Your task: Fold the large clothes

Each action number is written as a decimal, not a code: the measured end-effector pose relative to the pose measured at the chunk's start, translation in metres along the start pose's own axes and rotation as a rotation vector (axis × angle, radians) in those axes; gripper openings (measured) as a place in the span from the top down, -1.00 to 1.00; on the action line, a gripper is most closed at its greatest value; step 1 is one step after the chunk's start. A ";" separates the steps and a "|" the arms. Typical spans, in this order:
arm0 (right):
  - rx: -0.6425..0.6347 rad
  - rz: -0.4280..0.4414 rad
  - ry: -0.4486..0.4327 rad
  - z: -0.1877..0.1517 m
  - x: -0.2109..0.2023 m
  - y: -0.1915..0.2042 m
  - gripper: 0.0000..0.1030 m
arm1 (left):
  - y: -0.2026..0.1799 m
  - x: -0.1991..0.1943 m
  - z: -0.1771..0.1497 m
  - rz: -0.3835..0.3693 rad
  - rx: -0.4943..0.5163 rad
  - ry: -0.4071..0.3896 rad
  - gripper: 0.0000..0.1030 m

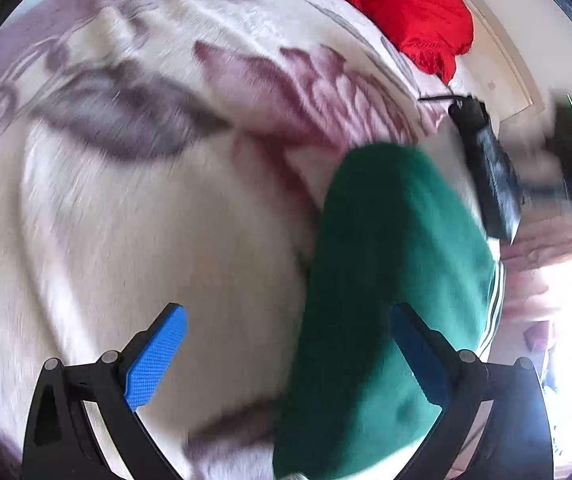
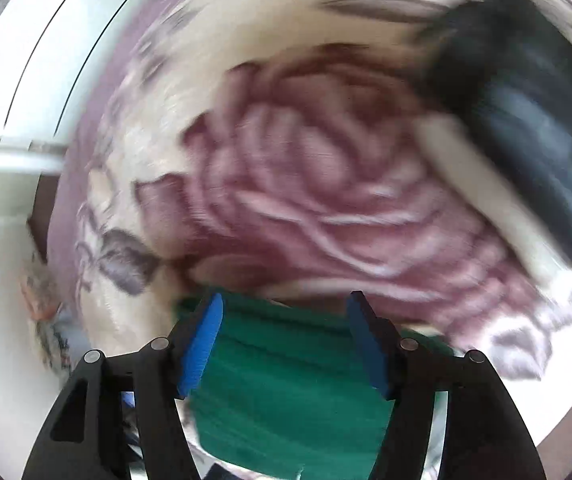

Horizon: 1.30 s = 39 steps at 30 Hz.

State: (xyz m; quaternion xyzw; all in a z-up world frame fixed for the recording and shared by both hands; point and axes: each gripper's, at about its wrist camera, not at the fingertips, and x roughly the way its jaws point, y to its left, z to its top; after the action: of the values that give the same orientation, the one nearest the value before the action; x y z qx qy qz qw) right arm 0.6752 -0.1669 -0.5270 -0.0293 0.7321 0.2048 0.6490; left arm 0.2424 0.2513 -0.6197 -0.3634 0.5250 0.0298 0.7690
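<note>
**Now lying on the bed: green garment under two wide grippers**

Here, lying stretched along the floral blanket (image 1: 133, 208) of a bed, green garment (image 1: 390, 280) running from the near edge of the left wrist view up toward the middle, white side stripes (image 1: 494, 300) showing along its right edge. Hovering above it with jaws spread wide, left gripper (image 1: 286, 360), blue pads (image 1: 157, 360) holding nothing, one pad over cream blanket and the other over the green cloth. Likewise standing wide apart, right gripper (image 2: 286, 344), its blue pads (image 2: 201, 348) flanking a band of the green garment (image 2: 286, 392) that fills the gap below them; touching or merely above, impossible to tell through the motion blur. Spreading beyond the fingers, a large pink rose print (image 2: 306, 184) on the blanket. Resting at the far right of the bed, red garment (image 1: 406, 8) bunched near the wall. Lying just beside the green cloth's far end, a dark blurred object (image 1: 490, 176), appearing again as a black smear (image 2: 526, 112) in the right wrist view
</note>
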 end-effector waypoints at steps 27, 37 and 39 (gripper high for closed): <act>0.557 0.296 -0.144 -0.147 0.075 -0.227 0.65 | -0.069 0.101 0.128 -0.146 0.116 0.230 -0.23; 0.478 0.397 -0.177 -0.113 0.086 -0.221 0.82 | -0.088 0.104 0.124 -0.110 0.186 0.145 0.36; 0.462 0.345 -0.185 -0.112 0.083 -0.210 0.82 | -0.101 0.106 0.124 -0.104 0.217 0.126 0.66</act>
State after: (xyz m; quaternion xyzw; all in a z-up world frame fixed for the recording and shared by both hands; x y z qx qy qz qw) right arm 0.6218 -0.3784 -0.6532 0.2625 0.6914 0.1418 0.6580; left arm 0.4304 0.2147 -0.6318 -0.3061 0.5529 -0.0900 0.7697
